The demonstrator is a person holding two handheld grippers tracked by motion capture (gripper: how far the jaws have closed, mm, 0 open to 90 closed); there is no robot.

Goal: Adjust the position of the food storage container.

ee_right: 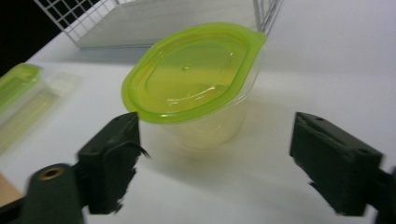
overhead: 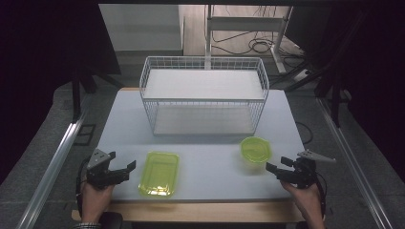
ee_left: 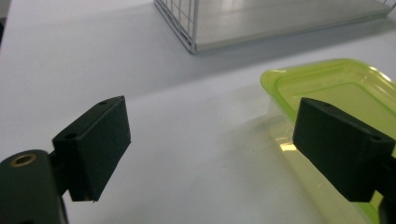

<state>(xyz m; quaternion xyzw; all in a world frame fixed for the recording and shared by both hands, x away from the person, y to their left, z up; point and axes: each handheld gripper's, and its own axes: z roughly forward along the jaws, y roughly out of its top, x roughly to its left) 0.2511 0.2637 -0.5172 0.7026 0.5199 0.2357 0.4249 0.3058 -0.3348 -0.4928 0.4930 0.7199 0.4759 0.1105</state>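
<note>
A rectangular clear container with a green lid (overhead: pixel 159 173) lies near the table's front, left of centre. My left gripper (overhead: pixel 122 161) stands open just left of it, with nothing between its jaws; in the left gripper view (ee_left: pixel 212 135) the container (ee_left: pixel 336 88) lies behind the right jaw. A rounder tub with a green lid (overhead: pixel 255 149) stands at the front right. My right gripper (overhead: pixel 278 163) is open just to the tub's right and a little nearer me. In the right gripper view (ee_right: pixel 215 123) the tub (ee_right: pixel 191 74) stands just ahead, between the spread jaws, untouched.
A white wire basket (overhead: pixel 204 95) with a pale floor stands at the back middle of the white table (overhead: pixel 210 183). Its near corner (ee_left: pixel 187 23) shows ahead of the left gripper. The table's wooden front edge (overhead: pixel 200 210) runs between the person's hands.
</note>
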